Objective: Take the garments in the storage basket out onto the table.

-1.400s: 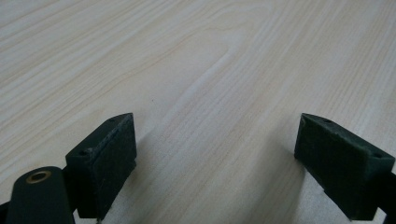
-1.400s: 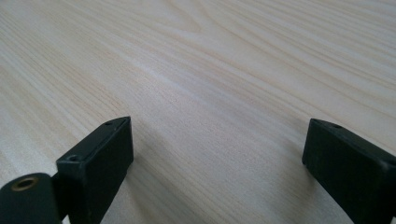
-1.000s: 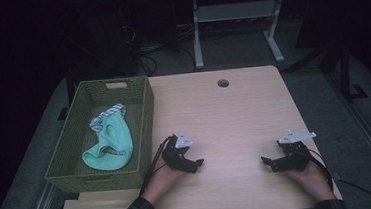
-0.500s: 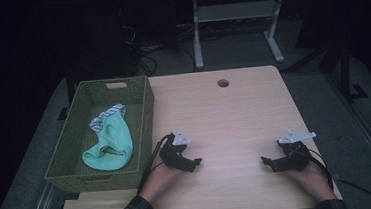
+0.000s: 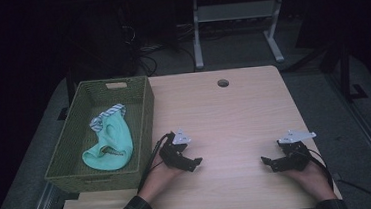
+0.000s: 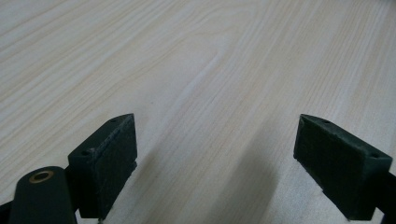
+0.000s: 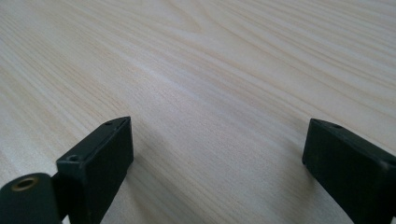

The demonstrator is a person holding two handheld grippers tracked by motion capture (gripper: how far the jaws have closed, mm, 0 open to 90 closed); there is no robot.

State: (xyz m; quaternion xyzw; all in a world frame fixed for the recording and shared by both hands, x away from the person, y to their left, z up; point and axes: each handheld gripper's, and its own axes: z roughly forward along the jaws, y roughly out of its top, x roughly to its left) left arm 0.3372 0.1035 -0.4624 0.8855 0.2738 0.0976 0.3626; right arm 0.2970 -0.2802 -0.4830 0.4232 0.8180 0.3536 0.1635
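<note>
High view, change: the left hand-held gripper [image 5: 194, 162] has crept slightly toward the worktop's [image 5: 234, 110] middle; the right hand-held gripper [image 5: 268, 162] is unmoved.
Meaning: probably nothing started yet.
Left hand-held gripper: jaws wide apart, holding nothing.
Right hand-held gripper: likewise spread and bare.
Mint garment [image 5: 109, 143]: crumpled in the green woven basket [image 5: 144, 113], left of the left hand-held gripper.
Surface: pale wood grain.
Room: dark, cables on floor.

Striped cloth [image 5: 108, 114] half hidden under mint garment [image 5: 110, 144]

Mint-green cloth [image 5: 110, 145], crumpled; striped edge at far end; lies inside woven green basket [image 5: 143, 115].
</note>
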